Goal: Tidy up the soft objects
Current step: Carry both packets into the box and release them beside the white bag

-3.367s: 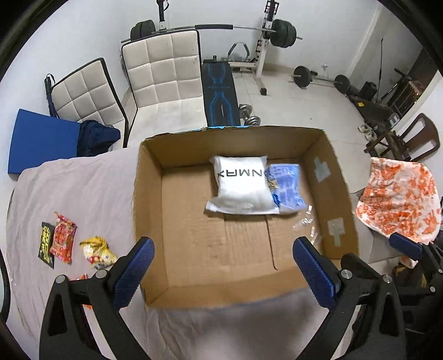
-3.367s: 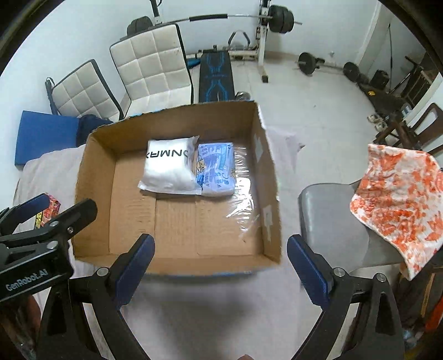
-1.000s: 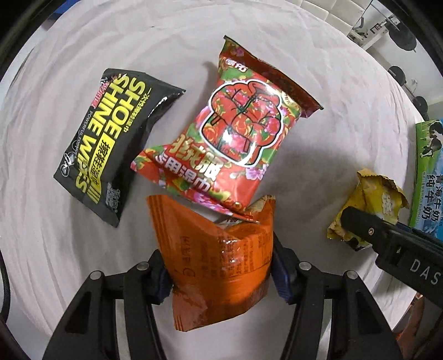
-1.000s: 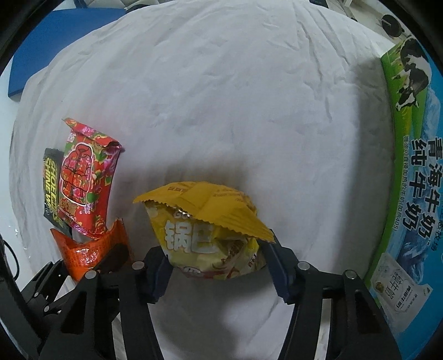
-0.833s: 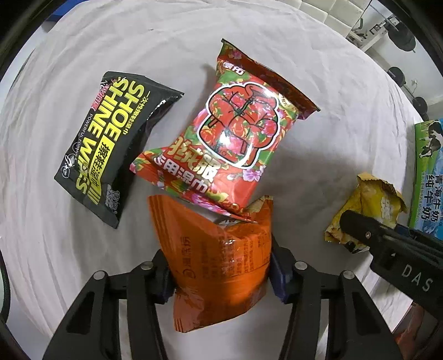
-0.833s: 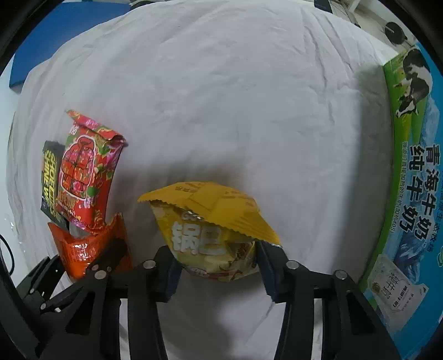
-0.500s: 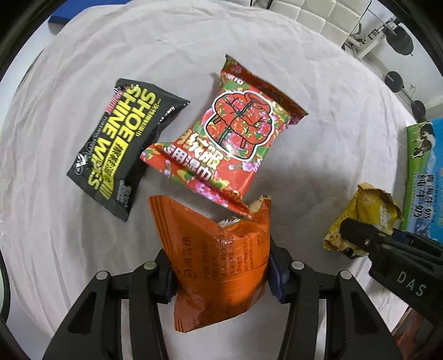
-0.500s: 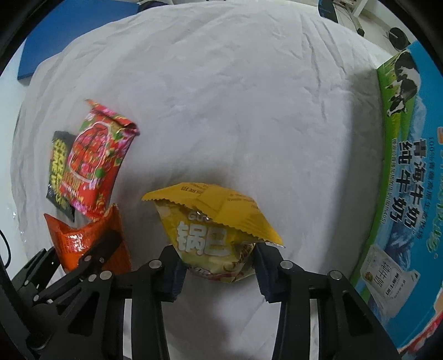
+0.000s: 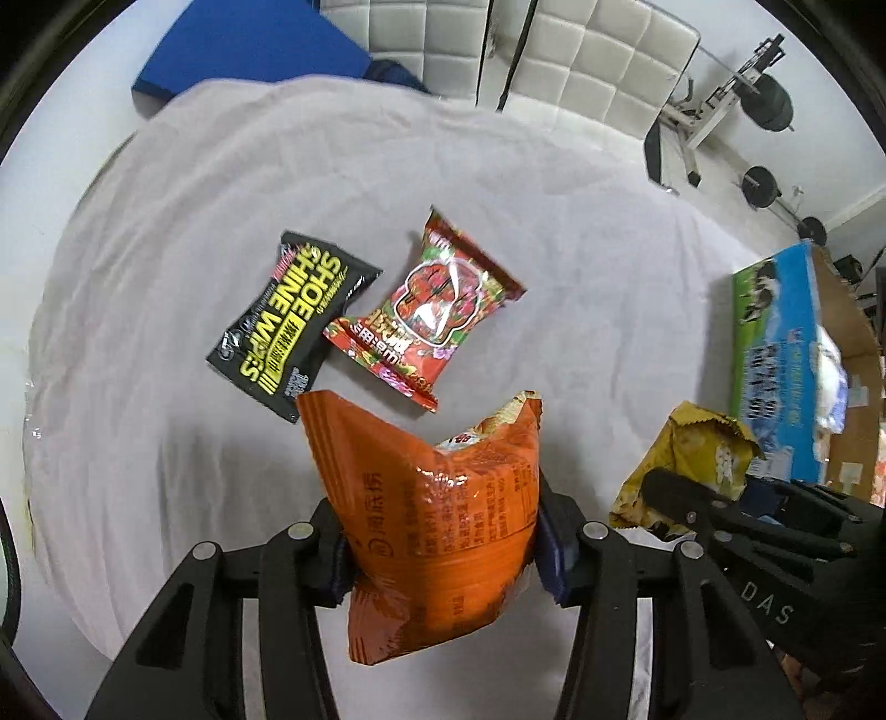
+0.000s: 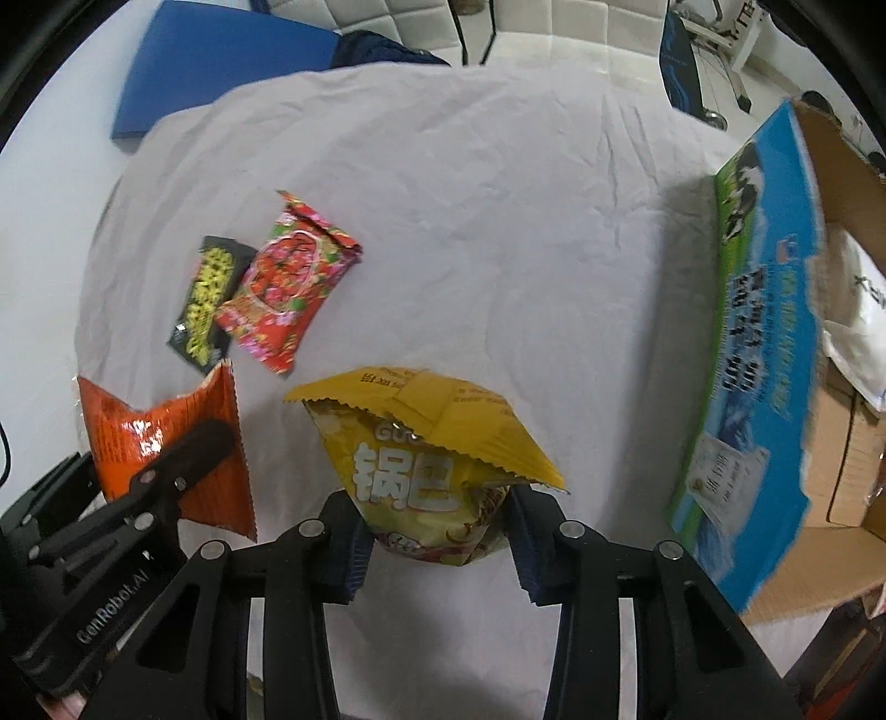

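Note:
An orange snack bag (image 9: 437, 515) hangs above the cloth-covered table (image 9: 554, 232), pinched between the blue pads of my left gripper (image 9: 443, 559), which is shut on it. A crumpled yellow snack bag (image 10: 421, 459) is lifted too, and my right gripper (image 10: 432, 545) is shut on its lower part. In the left wrist view the yellow snack bag (image 9: 692, 459) and the right gripper show at the right; in the right wrist view the orange snack bag (image 10: 166, 437) shows at the left. A red flowered packet (image 9: 426, 327) and a black shoe-wipes packet (image 9: 288, 338) lie on the cloth.
An open cardboard box (image 10: 775, 343) with a blue and green printed side stands at the table's right end, with a white bag (image 10: 864, 310) inside. White padded chairs (image 9: 581, 61), a blue pad (image 9: 249, 50) and gym weights (image 9: 764, 105) are beyond the table.
Both grippers have risen, each with its bag lifted off the cloth, so the packets on the table look smaller. The box has come into view at the right.

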Demonstrator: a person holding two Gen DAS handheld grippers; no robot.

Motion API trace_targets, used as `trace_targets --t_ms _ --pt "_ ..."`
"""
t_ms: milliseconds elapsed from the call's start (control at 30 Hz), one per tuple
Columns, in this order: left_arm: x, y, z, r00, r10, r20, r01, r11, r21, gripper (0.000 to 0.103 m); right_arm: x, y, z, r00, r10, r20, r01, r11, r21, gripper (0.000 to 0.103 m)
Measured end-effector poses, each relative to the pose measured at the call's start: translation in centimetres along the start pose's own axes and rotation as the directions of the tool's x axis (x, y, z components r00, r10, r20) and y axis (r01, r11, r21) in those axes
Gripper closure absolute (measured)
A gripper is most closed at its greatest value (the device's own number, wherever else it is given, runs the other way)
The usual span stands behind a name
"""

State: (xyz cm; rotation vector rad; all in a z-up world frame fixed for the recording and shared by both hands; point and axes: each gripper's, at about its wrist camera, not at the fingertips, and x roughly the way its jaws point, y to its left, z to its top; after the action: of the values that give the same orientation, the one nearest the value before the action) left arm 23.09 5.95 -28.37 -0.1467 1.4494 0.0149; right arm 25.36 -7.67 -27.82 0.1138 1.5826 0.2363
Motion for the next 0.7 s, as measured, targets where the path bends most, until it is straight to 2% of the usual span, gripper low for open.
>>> trace_targets --t_ms 100,367,600,700 --pt "-1.9 0.0 -0.7 1.000 -0.009 0.030 0.009 1.000 0.008 0.055 -2.5 -0.4 -0.5 0.999 0.019 0.027 -0.019 1.000 -0.017 0.059" --pt "-8.0 -2.3 -1.9 0.992 -0.049 0.117 0.043 0.997 0.056 0.055 -10.2 -3.1 -4.6 0.991 0.073 0.114 -0.069 0.997 -0.035 0.059" --pt "-12.7 -7.4 -3.1 0.976 -0.118 0.183 0.091 0.985 0.149 0.055 -15.0 -6.7 -7.2 0.977 0.082 0.195 -0.086 0.996 0.015 0.059" --pt "-13.9 -10.5 -3.3 0.969 -0.162 0.184 0.124 0.971 0.202 0.055 -17.2 -9.4 -8.6 0.972 0.072 0.226 -0.086 0.995 0.056 0.059"
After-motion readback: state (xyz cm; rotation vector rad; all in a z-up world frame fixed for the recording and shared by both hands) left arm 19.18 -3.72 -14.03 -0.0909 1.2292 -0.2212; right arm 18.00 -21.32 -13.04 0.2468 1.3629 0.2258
